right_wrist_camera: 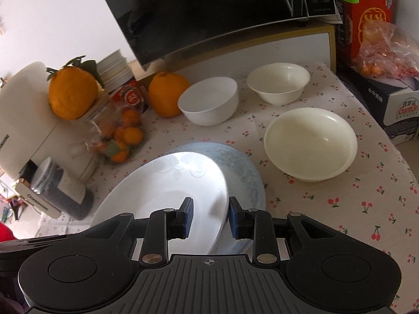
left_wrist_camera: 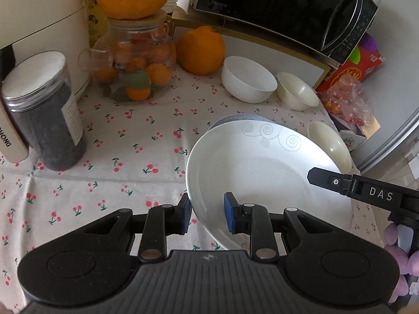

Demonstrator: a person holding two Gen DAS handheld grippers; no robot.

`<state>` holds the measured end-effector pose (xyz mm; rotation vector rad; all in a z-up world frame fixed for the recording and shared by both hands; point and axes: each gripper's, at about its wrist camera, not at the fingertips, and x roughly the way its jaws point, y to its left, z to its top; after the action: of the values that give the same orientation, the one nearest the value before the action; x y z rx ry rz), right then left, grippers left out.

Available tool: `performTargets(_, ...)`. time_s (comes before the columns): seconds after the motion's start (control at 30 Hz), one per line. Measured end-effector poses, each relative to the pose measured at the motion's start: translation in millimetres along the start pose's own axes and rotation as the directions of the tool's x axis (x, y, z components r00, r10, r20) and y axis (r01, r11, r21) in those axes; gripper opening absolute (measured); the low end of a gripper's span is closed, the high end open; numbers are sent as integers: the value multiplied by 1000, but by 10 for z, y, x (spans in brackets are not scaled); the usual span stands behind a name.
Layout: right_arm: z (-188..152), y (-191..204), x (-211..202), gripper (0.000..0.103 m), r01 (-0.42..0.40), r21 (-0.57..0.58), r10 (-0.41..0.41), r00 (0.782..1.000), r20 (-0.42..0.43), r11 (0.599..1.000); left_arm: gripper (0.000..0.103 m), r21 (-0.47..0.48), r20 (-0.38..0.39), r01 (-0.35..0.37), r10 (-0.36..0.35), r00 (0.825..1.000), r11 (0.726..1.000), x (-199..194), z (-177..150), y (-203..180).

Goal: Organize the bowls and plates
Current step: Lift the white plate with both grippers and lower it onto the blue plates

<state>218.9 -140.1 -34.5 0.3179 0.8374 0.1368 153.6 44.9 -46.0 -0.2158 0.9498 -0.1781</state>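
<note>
The left gripper (left_wrist_camera: 207, 213) has its jaws set narrowly astride the near-left rim of the white plate (left_wrist_camera: 264, 172), one pad outside and one inside, though whether both pads press the rim cannot be told; the right gripper (right_wrist_camera: 210, 216) straddles the same white plate's right rim in the same way, jaws narrow, with contact equally unclear. The white plate, marked with faint spirals along its far rim, sits tilted over a blue-grey plate (right_wrist_camera: 246, 175) that shows beyond and to its right on the cherry-print table (left_wrist_camera: 110, 157). Toward the table's right edge stands a wide cream bowl (right_wrist_camera: 311, 141). Farther back, near the far edge, a white bowl (right_wrist_camera: 209, 104) and a smaller cream bowl (right_wrist_camera: 279, 82) stand just beside each other, with a large orange (right_wrist_camera: 167, 95) to the left of the white bowl. On the left side stand a dark jar (left_wrist_camera: 44, 110) and a glass jar (left_wrist_camera: 136, 62) of small oranges with another orange on its lid. A black microwave (left_wrist_camera: 282, 7) sits raised behind the far edge
</note>
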Motion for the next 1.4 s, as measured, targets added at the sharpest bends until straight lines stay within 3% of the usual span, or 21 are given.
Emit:
performTargets(0.83, -39, -72, 151, 28, 95, -18, -95, 995, -21, 995, 24, 57, 22, -89, 87, 996, 994, 224, 26, -218)
performTargets(1.4, -75, 58, 146, 28, 173, -152, -178, 984, -18, 973, 24, 54, 21, -87, 86, 996, 995, 260, 18, -237)
